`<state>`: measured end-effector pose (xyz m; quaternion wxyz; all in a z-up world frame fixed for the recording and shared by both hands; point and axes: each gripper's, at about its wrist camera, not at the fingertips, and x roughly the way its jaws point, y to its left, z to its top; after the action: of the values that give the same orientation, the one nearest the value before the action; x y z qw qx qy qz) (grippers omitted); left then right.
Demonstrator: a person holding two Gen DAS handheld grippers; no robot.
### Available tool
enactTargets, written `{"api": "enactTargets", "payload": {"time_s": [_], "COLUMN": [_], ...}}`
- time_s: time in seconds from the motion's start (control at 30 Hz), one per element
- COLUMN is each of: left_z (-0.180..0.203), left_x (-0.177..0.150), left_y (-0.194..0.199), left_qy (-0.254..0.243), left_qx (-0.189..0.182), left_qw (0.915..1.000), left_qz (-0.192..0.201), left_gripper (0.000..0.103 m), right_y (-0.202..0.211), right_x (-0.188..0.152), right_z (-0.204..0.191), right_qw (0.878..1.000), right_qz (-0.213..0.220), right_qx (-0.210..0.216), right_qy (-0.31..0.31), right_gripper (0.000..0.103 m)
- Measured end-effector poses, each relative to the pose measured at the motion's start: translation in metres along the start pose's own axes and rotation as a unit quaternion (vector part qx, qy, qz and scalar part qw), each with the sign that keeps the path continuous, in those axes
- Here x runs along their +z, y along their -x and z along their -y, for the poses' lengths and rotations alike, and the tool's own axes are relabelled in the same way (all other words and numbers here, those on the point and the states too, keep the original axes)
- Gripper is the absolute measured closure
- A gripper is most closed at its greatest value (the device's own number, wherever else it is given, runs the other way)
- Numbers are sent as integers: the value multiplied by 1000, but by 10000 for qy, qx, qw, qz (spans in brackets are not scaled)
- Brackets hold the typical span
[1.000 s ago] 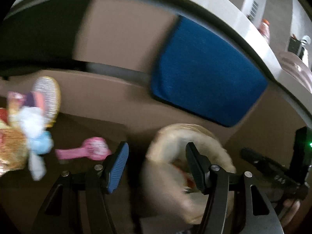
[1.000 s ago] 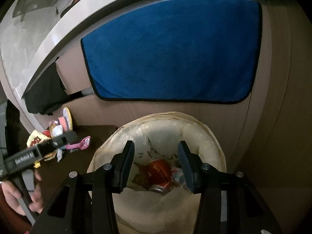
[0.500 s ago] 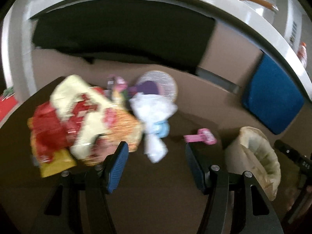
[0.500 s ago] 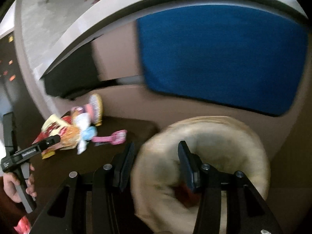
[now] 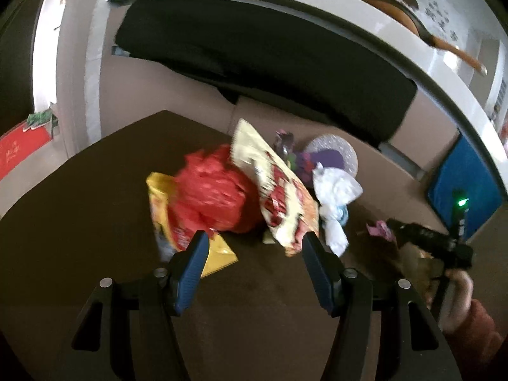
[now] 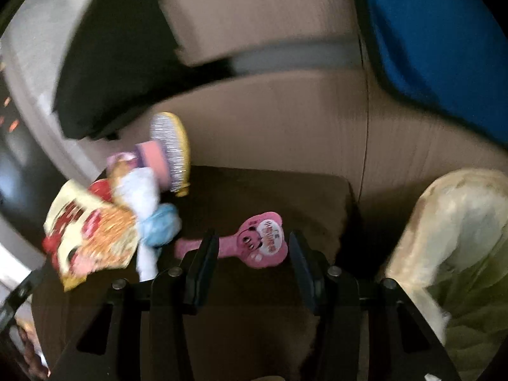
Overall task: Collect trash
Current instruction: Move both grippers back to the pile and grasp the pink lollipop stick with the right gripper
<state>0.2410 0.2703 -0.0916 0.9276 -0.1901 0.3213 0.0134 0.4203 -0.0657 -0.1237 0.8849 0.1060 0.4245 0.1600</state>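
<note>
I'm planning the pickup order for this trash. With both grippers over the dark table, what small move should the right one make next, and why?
Probably ease the right gripper forward and down onto the pink wrapper. Its jaws are open and empty, the wrapper lies flat and alone right between the fingertips, apart from the pile, and the lined bin sits close on the right for the drop.

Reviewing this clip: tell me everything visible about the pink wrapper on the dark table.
The pink wrapper is a flat, glossy piece shaped like a paddle: a rounded head with a cartoon face and red lettering on a white patch, and a narrow handle-like strip pointing towards the trash pile. It lies flat on the table, apart from the other litter, just ahead of the open right gripper, whose fingers do not touch it. In the left wrist view it shows small and blurred.
</note>
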Motion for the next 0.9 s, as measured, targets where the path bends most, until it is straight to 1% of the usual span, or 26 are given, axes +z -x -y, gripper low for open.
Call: {"api": "enactTargets", "payload": {"time_s": [0.07, 0.13, 0.23, 0.27, 0.3, 0.33, 0.47, 0.57, 0.63, 0.67, 0.73, 0.8, 0.9], "left_z": [-8, -17, -26, -29, -31, -30, -27, -23, -21, -20, -20, -18, -15], "left_x": [2, 2, -3, -5, -7, -9, -14, -15, -15, -15, -16, -17, -18], "left_y": [-1, -1, -2, -3, -4, -5, -9, -9, -8, -8, -7, -7, -7], "left_qy": [79, 177, 306, 357, 391, 405, 374, 381, 401, 409, 417, 406, 384], "left_qx": [-68, -94, -101, -118, -133, -140, -180, -232, -259, -265, -268, -289, -305], "left_qw": [9999, 9998, 9995, 9993, 9991, 9990, 9990, 9988, 9987, 9987, 9987, 9986, 9986], "left_qz": [6, 17, -11, -46, -78, -97, -177, -188, -173, -162, -155, -172, -197], "left_gripper": [42, 42, 42, 42, 42, 42, 42, 42, 42, 42, 42, 42, 42], "right_y": [-13, -24, -32, -33, -33, -32, -19, -5, 5, 12, 20, 20, 9], "right_x": [2, 3, 0, -3, -8, -13, -37, -52, -58, -59, -60, -55, -50], "right_z": [2, 0, -12, -19, -28, -35, -61, -68, -70, -71, -76, -78, -84], "right_qw": [9999, 9998, 9992, 9981, 9949, 9925, 9824, 9762, 9747, 9737, 9701, 9643, 9582], "right_qz": [-93, -161, -274, -329, -487, -563, -798, -920, -865, -749, -515, -428, -380], "right_qx": [-92, -144, 185, 361, 687, 841, 1048, 1223, 1251, 1214, 1002, 784, 746], "right_qy": [-70, 2, 231, 368, 560, 690, 1326, 1536, 1640, 1777, 2151, 2494, 2735], "right_gripper": [59, 59, 59, 59, 59, 59, 59, 59, 59, 59, 58, 58, 58]}}
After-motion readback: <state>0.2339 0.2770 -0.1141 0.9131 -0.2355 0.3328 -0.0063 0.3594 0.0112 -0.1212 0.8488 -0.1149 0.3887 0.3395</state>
